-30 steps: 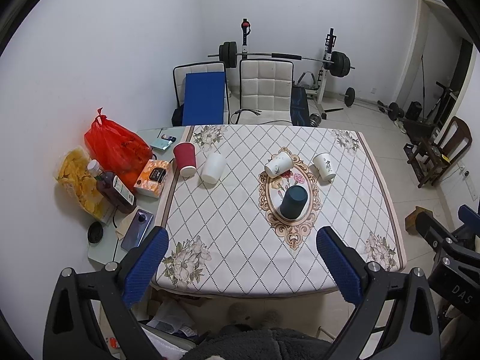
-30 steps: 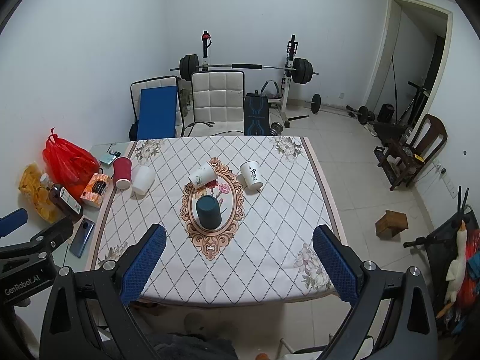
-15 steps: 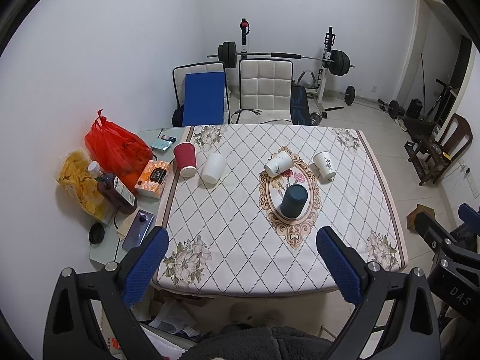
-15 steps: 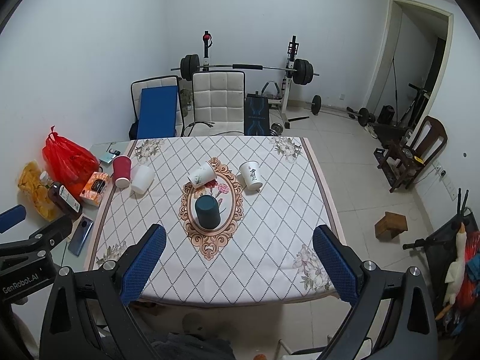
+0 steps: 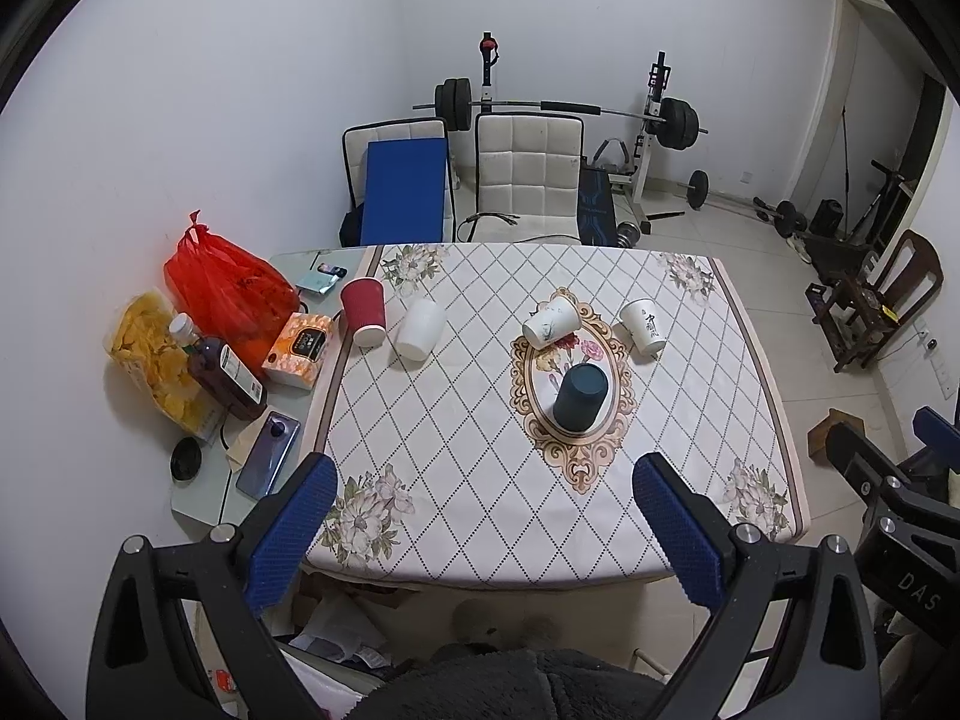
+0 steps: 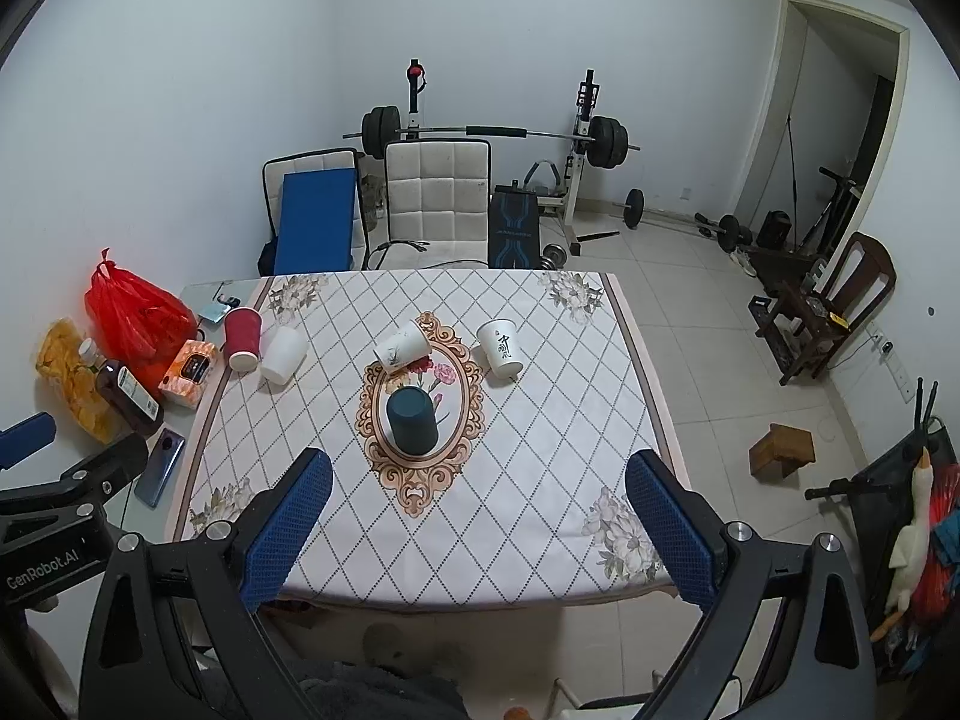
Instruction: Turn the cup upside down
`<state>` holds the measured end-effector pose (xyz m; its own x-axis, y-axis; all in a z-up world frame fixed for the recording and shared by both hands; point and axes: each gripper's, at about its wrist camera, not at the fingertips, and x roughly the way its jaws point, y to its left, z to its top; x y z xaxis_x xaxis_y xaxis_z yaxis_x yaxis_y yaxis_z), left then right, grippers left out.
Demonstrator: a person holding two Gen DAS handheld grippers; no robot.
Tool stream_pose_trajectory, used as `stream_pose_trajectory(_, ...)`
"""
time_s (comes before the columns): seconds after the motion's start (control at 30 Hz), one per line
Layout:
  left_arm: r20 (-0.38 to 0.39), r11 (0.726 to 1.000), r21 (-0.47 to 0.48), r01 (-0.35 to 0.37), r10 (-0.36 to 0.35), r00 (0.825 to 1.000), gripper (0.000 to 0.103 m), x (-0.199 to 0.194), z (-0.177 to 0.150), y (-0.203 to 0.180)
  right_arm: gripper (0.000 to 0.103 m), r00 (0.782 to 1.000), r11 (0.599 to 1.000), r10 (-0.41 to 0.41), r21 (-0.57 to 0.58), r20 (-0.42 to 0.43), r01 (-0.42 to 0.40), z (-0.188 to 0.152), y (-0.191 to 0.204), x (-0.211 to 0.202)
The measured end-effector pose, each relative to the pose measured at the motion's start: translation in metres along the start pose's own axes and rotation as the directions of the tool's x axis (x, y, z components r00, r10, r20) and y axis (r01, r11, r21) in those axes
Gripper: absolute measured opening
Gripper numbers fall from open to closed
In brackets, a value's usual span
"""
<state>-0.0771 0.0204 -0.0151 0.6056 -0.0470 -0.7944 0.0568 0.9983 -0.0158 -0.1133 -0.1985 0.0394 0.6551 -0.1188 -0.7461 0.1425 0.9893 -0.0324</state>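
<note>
Cup (image 6: 410,420) stands dead ahead of our right gripper (image 6: 478,516), left gripper (image 5: 482,523) offset; both spread wide, holding nothing

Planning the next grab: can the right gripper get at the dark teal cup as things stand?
Probably yes: the right gripper is open, and the dark teal cup stands alone on the tablecloth ahead, nothing between.

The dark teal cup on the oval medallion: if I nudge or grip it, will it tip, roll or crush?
The dark teal cup stands with its closed end up, wider rim down on the tablecloth, so a nudge probably slides it rather than tips it. It looks like a paper cup, likely light and crushable. Tipped over, its taper would probably roll it in an arc.
</note>
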Motion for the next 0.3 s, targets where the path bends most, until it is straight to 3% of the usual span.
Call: stream_pose_trajectory(0.3,-0.008,1.000,-0.002,0.008,-0.008,1.000,0.101,0.0018,-0.0082,-0.0049,0.100,1.000,1.000,0.006,0.001,-0.008,-0.006,-0.0061,-0.0045,0.0040)
